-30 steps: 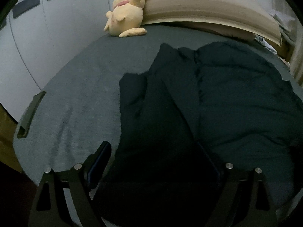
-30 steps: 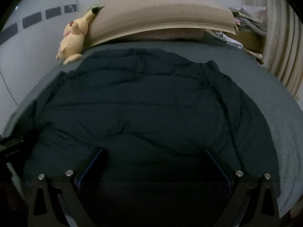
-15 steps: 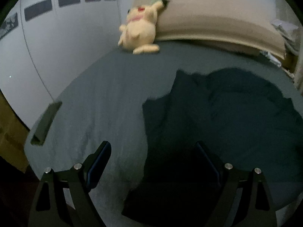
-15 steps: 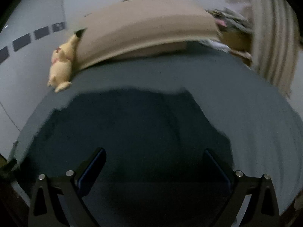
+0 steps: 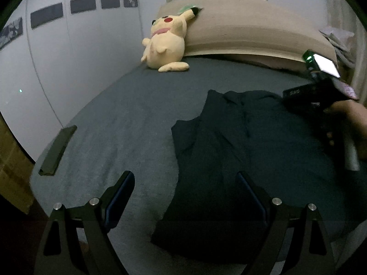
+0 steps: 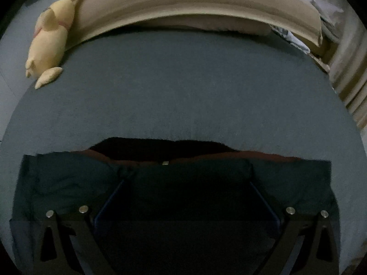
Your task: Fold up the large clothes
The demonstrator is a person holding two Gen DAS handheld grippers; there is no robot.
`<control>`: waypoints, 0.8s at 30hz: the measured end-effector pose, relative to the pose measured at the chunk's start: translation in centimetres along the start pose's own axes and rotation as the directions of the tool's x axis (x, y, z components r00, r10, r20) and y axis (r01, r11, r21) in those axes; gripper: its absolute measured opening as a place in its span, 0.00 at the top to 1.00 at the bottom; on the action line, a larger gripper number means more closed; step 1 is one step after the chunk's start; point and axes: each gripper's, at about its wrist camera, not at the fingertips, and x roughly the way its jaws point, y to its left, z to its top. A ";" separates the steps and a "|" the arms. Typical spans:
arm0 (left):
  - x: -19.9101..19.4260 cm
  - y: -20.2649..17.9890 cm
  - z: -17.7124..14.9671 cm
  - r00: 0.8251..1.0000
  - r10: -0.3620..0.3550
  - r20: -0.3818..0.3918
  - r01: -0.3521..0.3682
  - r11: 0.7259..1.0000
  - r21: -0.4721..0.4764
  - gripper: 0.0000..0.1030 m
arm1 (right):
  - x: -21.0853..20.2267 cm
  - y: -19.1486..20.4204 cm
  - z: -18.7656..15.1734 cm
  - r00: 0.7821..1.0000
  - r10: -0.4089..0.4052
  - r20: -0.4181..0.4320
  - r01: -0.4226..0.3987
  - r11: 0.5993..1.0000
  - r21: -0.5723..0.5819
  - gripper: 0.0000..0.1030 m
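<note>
- Lying on the grey bedsheet [image 5: 128,119], the dark garment [image 5: 247,160] is spread flat across the near right part of the bed, with a narrower folded strip running down its left side toward the near edge.
- In the right wrist view the garment [image 6: 68,183] fills the lower part of the frame; its far edge runs straight across, and a darker, reddish-brown inner layer peeks out above that edge in the middle, where a small pale tag also shows.
- The left gripper [image 5: 184,190] hangs above the bed with its jaws wide apart; nothing is between them. Its left finger is over bare sheet, its right finger over the garment's folded strip.
- The right gripper [image 6: 187,197] sits low over the garment, jaws spread wide. Dark cloth lies under and between the fingers, but the pads do not press on any fold, so it grips nothing.
- From the left wrist view, a hand [image 5: 351,126] holding the right gripper's body shows at the right edge, above the garment; a bright lit screen sits on top of that tool.
- A yellow plush toy [image 5: 165,43] leans against the beige headboard [image 5: 247,27] at the far left corner of the bed, well apart from the garment.
- A flat dark rectangular object [image 5: 57,151] lies near the bed's left edge; what it is cannot be told.
</note>
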 end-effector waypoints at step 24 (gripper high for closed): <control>-2.0 -2.3 -1.6 0.997 -0.026 -0.076 0.028 0.999 0.020 0.12 | -11.5 -16.6 -24.3 0.976 0.034 0.217 -0.074 0.981 0.177 0.00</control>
